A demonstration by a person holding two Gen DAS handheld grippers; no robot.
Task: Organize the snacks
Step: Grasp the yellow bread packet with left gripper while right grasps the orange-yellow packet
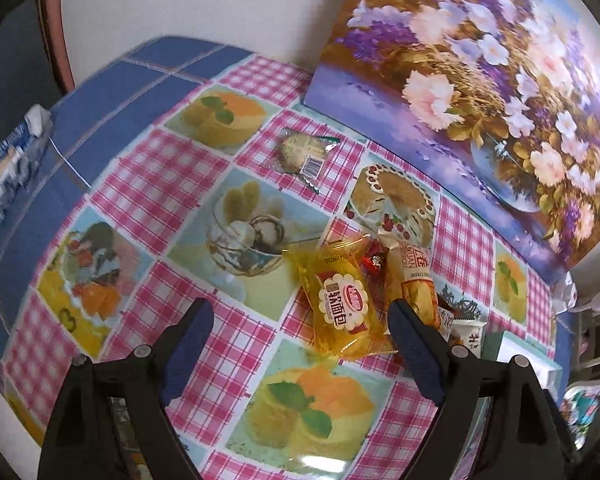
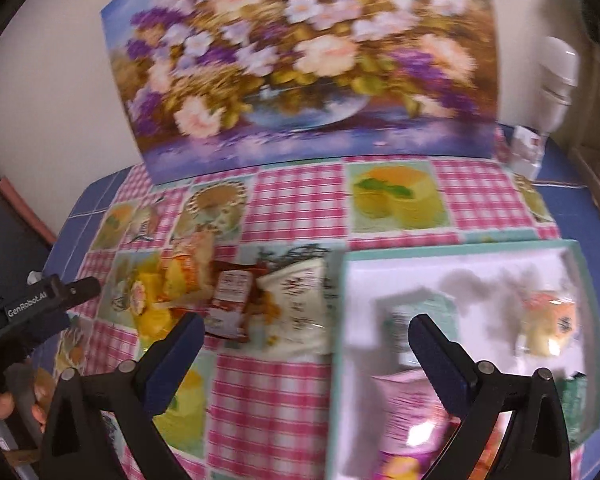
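On the tabletop: a pink checked cloth (image 1: 148,168) with printed dessert squares covers it; a flower painting (image 1: 480,80) leans on the wall along the far edge.
Left gripper (image 1: 300,320): fingers spread wide with nothing between the pads, pointing down at the cloth.
Yellow bread packet (image 1: 342,300): lies flat just ahead of the left gripper, nearer its right finger (image 1: 414,332) than its left, touching neither as far as can be seen.
Snack pile: an orange packet (image 1: 416,284) and a small red sweet (image 1: 374,258) lie against the yellow packet; the right fingertip overlaps the orange packet's near end in the left wrist view.
Biscuit packet (image 1: 302,152): alone, farther towards the painting, well apart from the fingers.
Right gripper (image 2: 306,336): fingers released and wide, holding nothing, over the left rim of the tray (image 2: 340,320).
Tray: white inside with a teal rim, near the right edge; a peach-coloured packet (image 2: 552,320) lies in it, beyond the right finger (image 2: 436,352).
Red packet (image 2: 230,300): on the cloth beside a white packet (image 2: 300,296), just ahead of the left finger (image 2: 180,348).
View quality: the right wrist view is blurred.
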